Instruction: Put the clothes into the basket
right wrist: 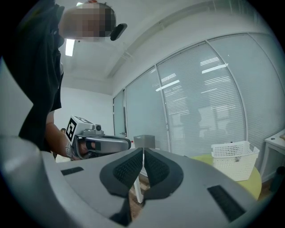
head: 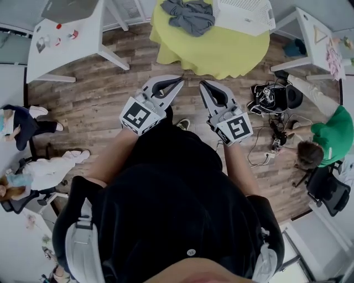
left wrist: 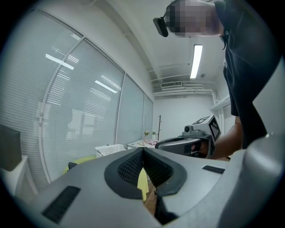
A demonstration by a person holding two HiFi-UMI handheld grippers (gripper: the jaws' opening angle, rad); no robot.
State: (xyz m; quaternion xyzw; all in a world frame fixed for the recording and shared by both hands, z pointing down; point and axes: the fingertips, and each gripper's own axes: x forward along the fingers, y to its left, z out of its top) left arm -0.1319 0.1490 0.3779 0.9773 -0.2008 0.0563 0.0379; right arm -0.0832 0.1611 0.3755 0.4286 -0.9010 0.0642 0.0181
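None of the clothes (head: 189, 16) are in the basket (head: 246, 15) yet; they lie beside it on the counter (head: 221, 52), while the left claw (head: 178, 80) and right claw (head: 202, 84) are clenched empty.

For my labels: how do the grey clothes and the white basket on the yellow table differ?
The crumpled dark grey clothes are soft and shapeless; the white perforated plastic basket is rigid and boxy. In the head view the clothes lie left of the basket. Both rest on the round yellow table.
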